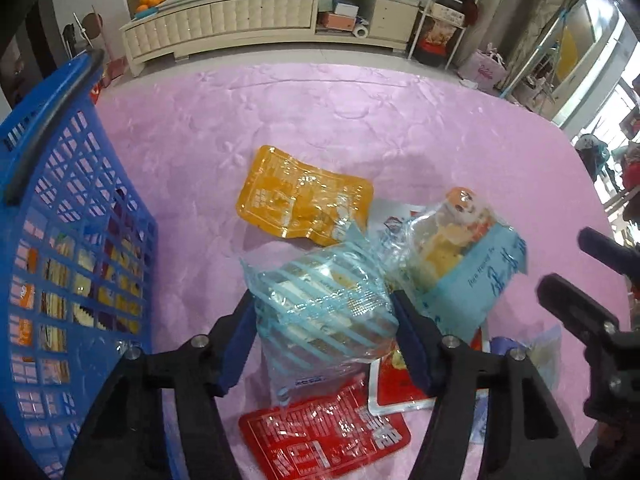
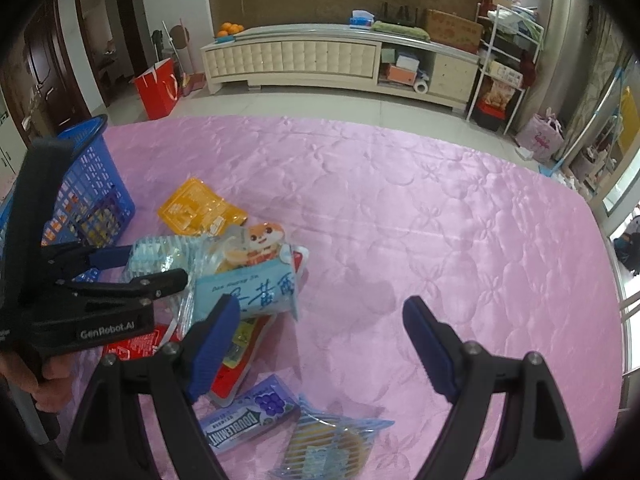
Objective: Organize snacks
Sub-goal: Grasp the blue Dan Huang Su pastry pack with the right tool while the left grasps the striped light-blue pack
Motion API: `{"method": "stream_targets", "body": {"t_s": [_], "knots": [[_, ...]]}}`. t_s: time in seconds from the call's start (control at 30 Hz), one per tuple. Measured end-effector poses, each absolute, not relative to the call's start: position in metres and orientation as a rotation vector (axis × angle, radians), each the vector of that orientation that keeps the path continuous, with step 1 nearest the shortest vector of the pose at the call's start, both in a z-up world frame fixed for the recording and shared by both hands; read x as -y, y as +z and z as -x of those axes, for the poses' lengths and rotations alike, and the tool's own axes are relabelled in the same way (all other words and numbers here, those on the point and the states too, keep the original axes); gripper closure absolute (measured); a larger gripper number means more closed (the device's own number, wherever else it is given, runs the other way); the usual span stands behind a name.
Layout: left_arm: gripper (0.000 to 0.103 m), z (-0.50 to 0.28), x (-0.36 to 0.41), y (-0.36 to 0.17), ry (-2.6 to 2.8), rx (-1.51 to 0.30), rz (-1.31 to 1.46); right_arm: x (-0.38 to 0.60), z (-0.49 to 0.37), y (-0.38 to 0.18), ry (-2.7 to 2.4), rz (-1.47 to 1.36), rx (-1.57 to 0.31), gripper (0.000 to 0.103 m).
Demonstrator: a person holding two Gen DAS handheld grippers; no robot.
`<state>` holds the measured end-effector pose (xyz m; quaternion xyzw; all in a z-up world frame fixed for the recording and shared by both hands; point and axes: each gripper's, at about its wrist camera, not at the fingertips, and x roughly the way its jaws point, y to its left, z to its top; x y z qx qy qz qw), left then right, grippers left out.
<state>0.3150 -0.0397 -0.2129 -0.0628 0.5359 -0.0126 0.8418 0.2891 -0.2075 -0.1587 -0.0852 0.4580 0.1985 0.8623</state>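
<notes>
My left gripper is shut on a blue-striped clear snack packet, held just above the pink tablecloth; it also shows in the right wrist view. A blue basket holding several snacks stands to its left. An orange packet, a light-blue egg-yolk pastry bag and red packets lie around it. My right gripper is open and empty over the cloth, right of the pile. A Doublemint pack and another striped packet lie below it.
The pink quilted tablecloth covers the table, bare to the right and far side. The table edge runs along the back and right. A cream TV cabinet and red bag stand on the floor beyond.
</notes>
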Motion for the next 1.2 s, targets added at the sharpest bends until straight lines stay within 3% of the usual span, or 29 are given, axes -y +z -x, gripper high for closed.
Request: {"method": "stream_targets", "body": {"t_s": [0.43, 0.57, 0.93, 1.2], "knots": [[0.041, -0.268, 0.057, -0.155, -0.06, -0.923, -0.043, 0.201, -0.288, -0.156, 0.494, 0.178, -0.993, 0.016], [0.041, -0.263, 0.048, -0.145, -0.045, -0.891, -0.066, 0.183, -0.291, -0.159, 0.514, 0.274, -0.988, 0.008], [0.041, -0.278, 0.052, -0.157, -0.046, -0.93, -0.059, 0.14, -0.323, -0.179, 0.707, 0.539, -1.013, 0.005], [0.041, -0.281, 0.061, -0.165, -0.047, -0.941, -0.101, 0.137, -0.342, -0.208, 0.775, 0.52, -1.092, 0.007]]}}
